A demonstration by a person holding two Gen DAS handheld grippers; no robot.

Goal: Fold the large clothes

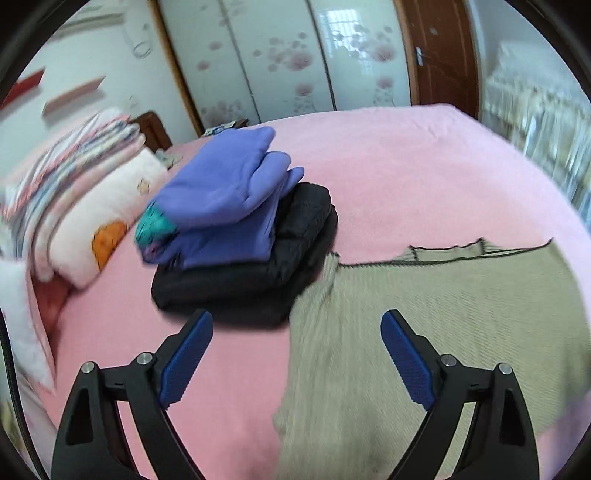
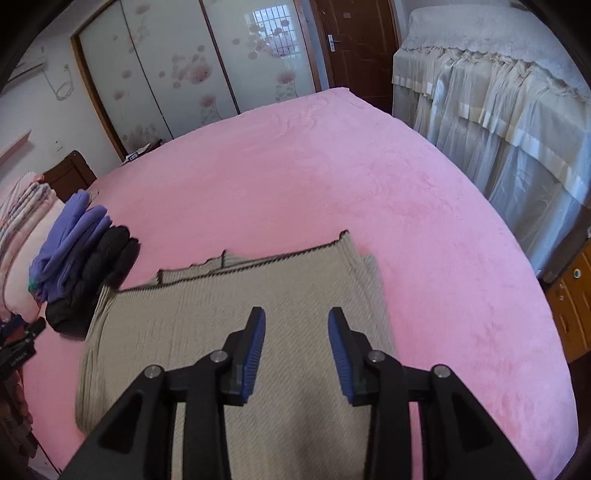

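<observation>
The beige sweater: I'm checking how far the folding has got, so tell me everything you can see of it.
The beige sweater is a ribbed knit with a thin dark trim along its far edges. It lies flat on the pink blanket, folded into a rough rectangle with stepped layers showing at the far edge. Its left side lies right beside the black garment under the purple one; whether they touch is unclear. Both claws, left and right, are open above it, gripping nothing.

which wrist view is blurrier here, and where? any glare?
Left wrist: motion blur smears the striped bedding pile and the beige knit garment; the left hand-held gripper stays sharp. Right wrist: mostly crisp, slight smear on the garment. Both: fisheye bends the pink bedspread; window reflection glares on the glossy floral wardrobe doors.
</observation>
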